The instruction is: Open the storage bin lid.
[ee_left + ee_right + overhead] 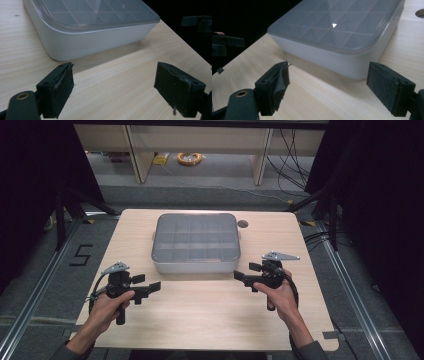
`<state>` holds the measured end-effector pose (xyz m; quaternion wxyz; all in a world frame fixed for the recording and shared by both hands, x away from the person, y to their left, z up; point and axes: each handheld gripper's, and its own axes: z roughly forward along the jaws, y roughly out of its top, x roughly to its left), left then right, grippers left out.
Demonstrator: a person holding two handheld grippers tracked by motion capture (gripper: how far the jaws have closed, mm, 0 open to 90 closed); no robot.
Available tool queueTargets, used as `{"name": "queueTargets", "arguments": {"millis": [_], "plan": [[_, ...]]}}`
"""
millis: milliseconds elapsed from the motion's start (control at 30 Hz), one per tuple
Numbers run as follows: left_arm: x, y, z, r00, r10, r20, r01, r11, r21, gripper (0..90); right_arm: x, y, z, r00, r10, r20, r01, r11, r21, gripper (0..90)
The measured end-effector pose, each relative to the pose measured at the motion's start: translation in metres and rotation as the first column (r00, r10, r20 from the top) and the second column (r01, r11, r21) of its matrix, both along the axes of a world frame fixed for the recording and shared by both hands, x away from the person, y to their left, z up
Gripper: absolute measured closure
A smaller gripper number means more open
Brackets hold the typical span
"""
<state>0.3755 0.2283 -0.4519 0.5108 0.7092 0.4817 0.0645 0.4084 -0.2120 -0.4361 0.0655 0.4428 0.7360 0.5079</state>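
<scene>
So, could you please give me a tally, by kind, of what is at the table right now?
Compartment boxes with clear lid: 1, the grey box on the table.
Hand-held grippers: 2, the left hand-held gripper and the right hand-held gripper, both open and empty.
Round holes in the tabletop: 1, the hole beside the box.
Total: 4.

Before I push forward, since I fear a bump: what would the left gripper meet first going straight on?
Probably the near side wall of the lidded compartment box. The left gripper is open, with bare table between it and the box; depth is uncertain.
</scene>
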Motion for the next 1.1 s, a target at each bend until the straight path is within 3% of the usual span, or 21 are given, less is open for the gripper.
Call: {"name": "queueTargets", "arguments": {"millis": [133, 167, 233, 333, 367, 400, 433, 467, 500, 567, 667, 700, 867, 900, 1100], "plan": [[0.010, 0.001, 0.005, 0.9999, 0.007, -0.010, -0.007, 0.9999, -0.007, 15.0, 0.010, 0.002, 0.005, 1.0000, 0.003, 0.006, -0.003, 1.000, -0.004, 19.4], [0.017, 0.002, 0.009, 0.9998, 0.020, -0.007, -0.020, 0.9998, -0.009, 15.0, 0.019, 0.004, 0.007, 0.9999, 0.003, 0.014, -0.002, 1.000, -0.011, 19.5], [0.021, 0.003, 0.010, 0.9997, 0.025, -0.005, -0.025, 0.9997, -0.008, 15.0, 0.019, 0.006, 0.009, 0.9999, -0.010, -0.008, 0.010, 1.000, 0.002, 19.5], [0.033, 0.005, 0.013, 0.9991, 0.042, -0.010, -0.042, 0.9990, -0.014, 15.0, 0.031, 0.006, 0.010, 0.9998, -0.002, 0.020, 0.002, 1.000, -0.013, 19.5], [0.039, 0.006, 0.015, 0.9987, 0.049, -0.016, -0.049, 0.9987, -0.012, 15.0, 0.032, 0.008, 0.012, 0.9998, -0.011, -0.013, 0.011, 1.000, -0.001, 19.5], [0.042, 0.006, 0.016, 0.9984, 0.054, -0.015, -0.054, 0.9985, -0.012, 15.0, 0.038, 0.007, 0.012, 0.9999, -0.004, 0.010, 0.004, 1.000, -0.010, 19.6], [0.047, 0.007, 0.017, 0.9982, 0.057, -0.019, -0.057, 0.9982, -0.015, 15.0, 0.044, 0.009, 0.013, 0.9997, -0.021, -0.014, 0.021, 1.000, 0.001, 19.7], [0.052, 0.008, 0.018, 0.9978, 0.061, -0.024, -0.062, 0.9980, -0.013, 15.0, 0.050, 0.007, 0.013, 0.9998, -0.017, 0.009, 0.017, 1.000, -0.008, 19.9], [0.062, 0.010, 0.019, 0.9963, 0.081, -0.029, -0.082, 0.9965, -0.018, 15.0, 0.052, 0.008, 0.014, 0.9991, -0.033, -0.027, 0.033, 0.999, 0.009, 20.0], [0.067, 0.011, 0.020, 0.9953, 0.091, -0.032, -0.092, 0.9957, -0.015, 15.0, 0.059, 0.006, 0.013, 0.9995, -0.031, -0.011, 0.030, 1.000, -0.008, 20.1], [0.082, 0.012, 0.021, 0.9939, 0.102, -0.042, -0.103, 0.9947, -0.004, 15.0, 0.074, 0.004, 0.014, 0.9987, -0.046, -0.022, 0.046, 0.999, 0.003, 20.9], [0.091, 0.012, 0.021, 0.9923, 0.114, -0.049, -0.114, 0.9935, -0.001, 15.1, 0.082, 0.004, 0.014, 0.9980, -0.057, -0.027, 0.057, 0.998, 0.018, 21.4], [0.109, 0.013, 0.021, 0.9865, 0.143, -0.080, -0.146, 0.9890, -0.026, 15.8, 0.097, 0.007, 0.016, 0.9963, -0.073, -0.045, 0.073, 0.997, 0.003, 22.4], [0.118, 0.012, 0.019, 0.9832, 0.157, -0.092, -0.160, 0.9869, -0.022, 16.0, 0.099, 0.008, 0.016, 0.9956, -0.078, -0.052, 0.078, 0.997, 0.005, 22.4], [0.136, 0.007, 0.019, 0.9775, 0.184, -0.103, -0.185, 0.9827, -0.001, 17.5, 0.117, 0.006, 0.006, 0.9902, -0.113, -0.081, 0.113, 0.994, -0.010, 22.8]]}}
